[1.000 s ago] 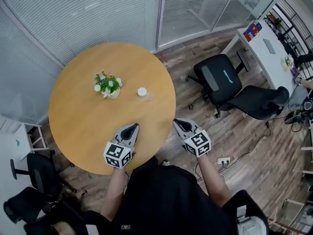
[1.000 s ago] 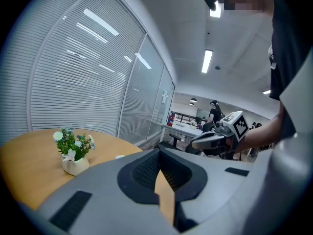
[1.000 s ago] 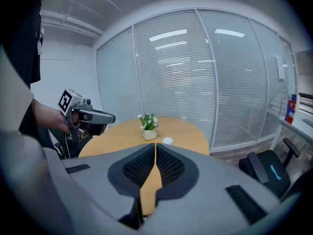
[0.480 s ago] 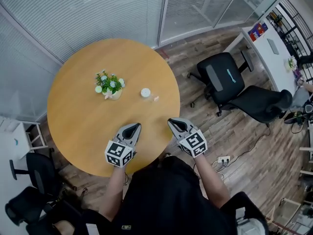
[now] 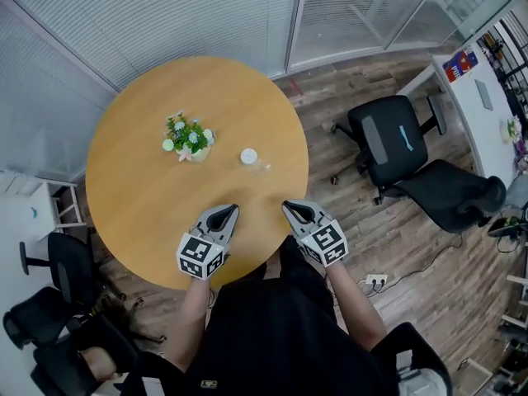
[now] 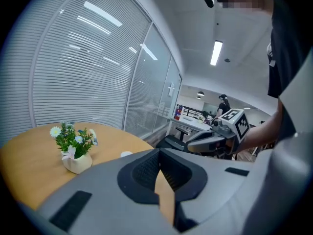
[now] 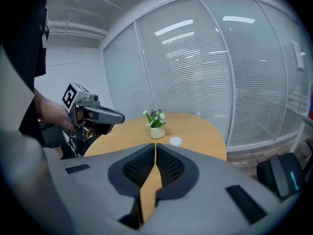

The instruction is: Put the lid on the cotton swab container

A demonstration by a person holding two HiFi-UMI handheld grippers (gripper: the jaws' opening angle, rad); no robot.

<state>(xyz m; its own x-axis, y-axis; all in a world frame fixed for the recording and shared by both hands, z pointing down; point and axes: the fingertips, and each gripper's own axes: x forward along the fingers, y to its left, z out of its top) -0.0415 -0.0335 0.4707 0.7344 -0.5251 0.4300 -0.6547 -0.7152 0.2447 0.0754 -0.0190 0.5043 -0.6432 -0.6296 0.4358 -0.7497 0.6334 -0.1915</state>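
Head view has your left gripper (image 5: 223, 214) and right gripper (image 5: 293, 210) side by side over the near edge of the round light-wood table (image 5: 140, 196), both well apart from the work.

Agreed, and each gripper view shows your jaws pressed together with nothing between them, so you hold nothing.

Your target sits near the table's middle: a small white round piece (image 5: 248, 156) with a small clear piece (image 5: 263, 168) just beside it, to the right of the little potted plant with white and blue flowers (image 5: 188, 139).

Those look like the cotton swab container and its lid, lying apart, though at this size you cannot tell which is which.

So by my reckoning nothing is done. You have yet to reach in, open one set of jaws, pick up the lid and seat it on the container.

Perhaps steady the container with your other gripper; it looks light enough to slide.
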